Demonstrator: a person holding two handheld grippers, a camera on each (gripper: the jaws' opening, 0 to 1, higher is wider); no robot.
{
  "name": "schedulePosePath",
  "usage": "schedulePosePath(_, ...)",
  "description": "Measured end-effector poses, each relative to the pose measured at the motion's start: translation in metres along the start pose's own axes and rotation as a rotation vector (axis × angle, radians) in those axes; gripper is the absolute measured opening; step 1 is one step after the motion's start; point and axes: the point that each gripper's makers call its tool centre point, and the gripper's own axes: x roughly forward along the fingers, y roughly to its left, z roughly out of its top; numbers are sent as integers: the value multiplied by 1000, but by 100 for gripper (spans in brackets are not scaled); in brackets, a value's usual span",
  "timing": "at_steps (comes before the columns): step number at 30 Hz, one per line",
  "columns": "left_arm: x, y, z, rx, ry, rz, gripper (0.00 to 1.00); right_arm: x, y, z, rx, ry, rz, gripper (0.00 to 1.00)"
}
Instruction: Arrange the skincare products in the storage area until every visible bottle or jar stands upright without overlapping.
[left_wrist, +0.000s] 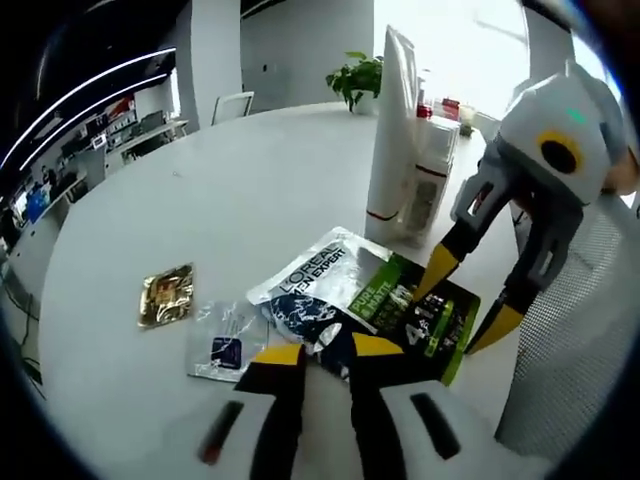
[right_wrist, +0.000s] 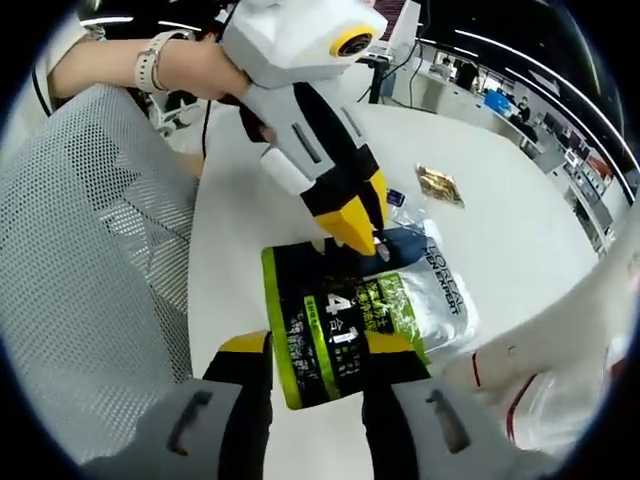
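At six o'clock, the flat black-and-green foil sachet (right_wrist: 345, 325) is framed by two grippers.
Left gripper (left_wrist: 325, 350) nearly closed at its edge, right gripper (right_wrist: 318, 345) open, empty; a firm pinch is advised.

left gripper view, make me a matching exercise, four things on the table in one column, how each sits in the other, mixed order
Things:
1. white tube
2. gold sachet
3. green and black packet
4. potted plant

States:
A. lying flat, apart, at the left
B. at the table's far edge
C. standing upright
D. lying flat under the right gripper

Pairs: 1-C, 2-A, 3-D, 4-B
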Motion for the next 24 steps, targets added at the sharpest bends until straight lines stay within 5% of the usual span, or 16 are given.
schedulePosePath(11, -4, 12, 5, -14, -5, 49, 12, -1, -6, -1, 39, 2, -21, 30)
schedulePosePath(17, -1, 9, -5, -39, 33, 31, 13, -1, -8, -2, 48, 5, -33, 29)
schedulePosePath(24, 3, 4, -3, -53, 14, 10, 14, -2, -14, -4, 67, 13, -58, 27)
